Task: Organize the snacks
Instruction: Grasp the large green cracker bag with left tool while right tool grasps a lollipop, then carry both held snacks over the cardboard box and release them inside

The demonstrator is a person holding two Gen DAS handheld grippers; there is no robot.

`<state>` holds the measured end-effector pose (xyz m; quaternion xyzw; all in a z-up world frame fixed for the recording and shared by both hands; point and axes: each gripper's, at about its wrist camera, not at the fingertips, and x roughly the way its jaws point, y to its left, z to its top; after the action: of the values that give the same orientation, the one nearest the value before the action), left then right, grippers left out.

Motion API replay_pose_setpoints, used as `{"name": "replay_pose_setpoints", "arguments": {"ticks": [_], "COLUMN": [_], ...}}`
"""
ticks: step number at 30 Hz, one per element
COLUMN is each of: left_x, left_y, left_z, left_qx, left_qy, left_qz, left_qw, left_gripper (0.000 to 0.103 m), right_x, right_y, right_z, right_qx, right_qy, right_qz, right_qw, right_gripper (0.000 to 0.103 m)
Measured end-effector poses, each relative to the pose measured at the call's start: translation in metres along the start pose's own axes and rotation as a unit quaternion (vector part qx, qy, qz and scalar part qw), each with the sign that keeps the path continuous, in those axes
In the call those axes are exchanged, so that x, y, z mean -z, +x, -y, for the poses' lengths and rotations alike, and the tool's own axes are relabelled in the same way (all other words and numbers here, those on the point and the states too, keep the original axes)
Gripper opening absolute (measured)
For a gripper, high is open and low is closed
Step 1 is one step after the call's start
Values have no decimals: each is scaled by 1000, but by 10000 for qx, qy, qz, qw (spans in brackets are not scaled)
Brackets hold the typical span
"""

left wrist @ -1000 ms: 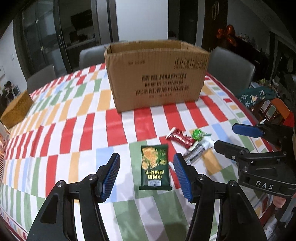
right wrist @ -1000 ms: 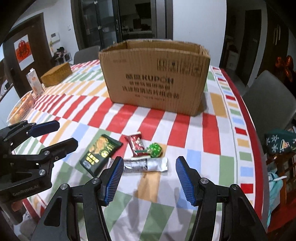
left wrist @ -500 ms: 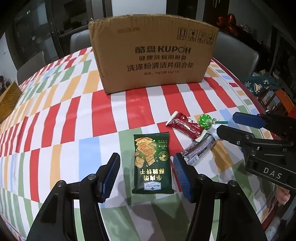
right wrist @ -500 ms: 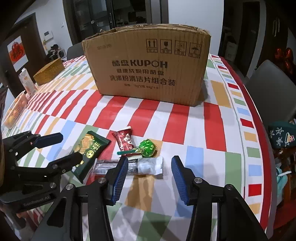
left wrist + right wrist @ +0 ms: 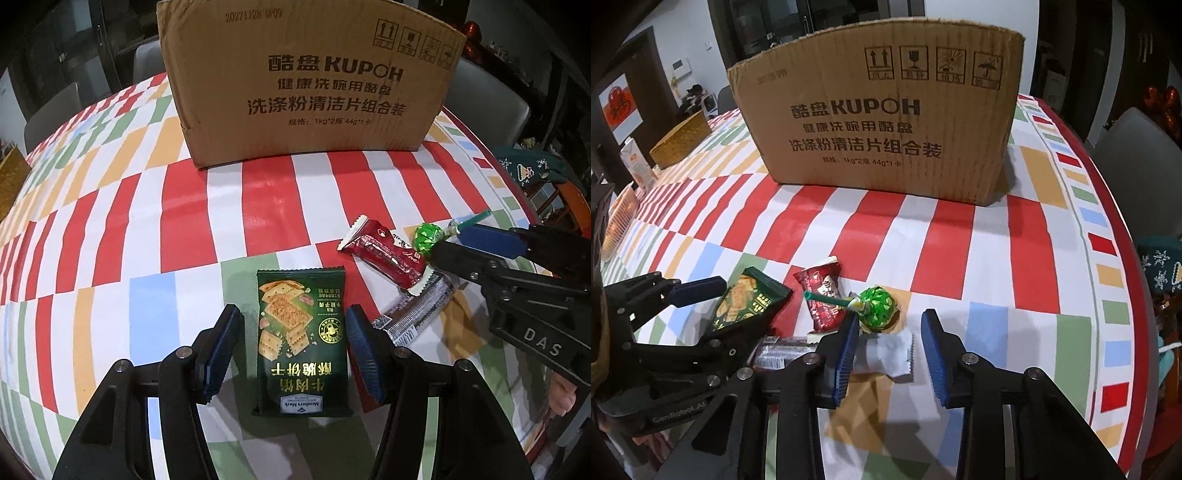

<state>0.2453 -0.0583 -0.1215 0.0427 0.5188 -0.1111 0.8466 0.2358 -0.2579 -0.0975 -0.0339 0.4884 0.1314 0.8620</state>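
The left gripper stands unclenched, its blue pads on either side of the green cracker pack lying flat on the striped tablecloth. To the right, the right gripper is also spread wide over the white end of the silver bar. Just beyond lie the green lollipop and the red packet, the lollipop's stick lying across the packet. Farther back stands the cardboard box.

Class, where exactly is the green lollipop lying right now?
In the right wrist view, the green lollipop lies on the tablecloth beyond the open right gripper, its stick over the red snack packet.
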Motion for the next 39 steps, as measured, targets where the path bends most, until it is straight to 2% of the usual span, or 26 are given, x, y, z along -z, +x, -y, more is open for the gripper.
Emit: {"name": "replay_pose_setpoints", "arguments": {"ticks": [3, 5, 8, 16, 39], "left_x": [-1, -2, -2, 0, -2], "left_y": [2, 3, 3, -2, -93], "left_z": [0, 0, 0, -7, -1], "left_qx": [38, -10, -5, 97, 45], "left_qy": [-34, -35, -23, -200, -131], "left_qz": [-6, 22, 86, 182, 1244], "left_qw": [10000, 10000, 10000, 9996, 9921], "left_gripper": [55, 48, 46, 44, 44], "right_x": [-3, -5, -6, -3, -4], "right_y": [7, 11, 16, 11, -62], "right_z": [-1, -2, -3, -7, -20], "right_qx": [-40, -59, -98, -39, -155], "right_qy": [-11, -31, -31, -70, -131], "right_qz": [-55, -85, -127, -64, 795], "right_qw": [10000, 9999, 9999, 9999, 9966], "right_gripper": [34, 31, 27, 27, 26]}}
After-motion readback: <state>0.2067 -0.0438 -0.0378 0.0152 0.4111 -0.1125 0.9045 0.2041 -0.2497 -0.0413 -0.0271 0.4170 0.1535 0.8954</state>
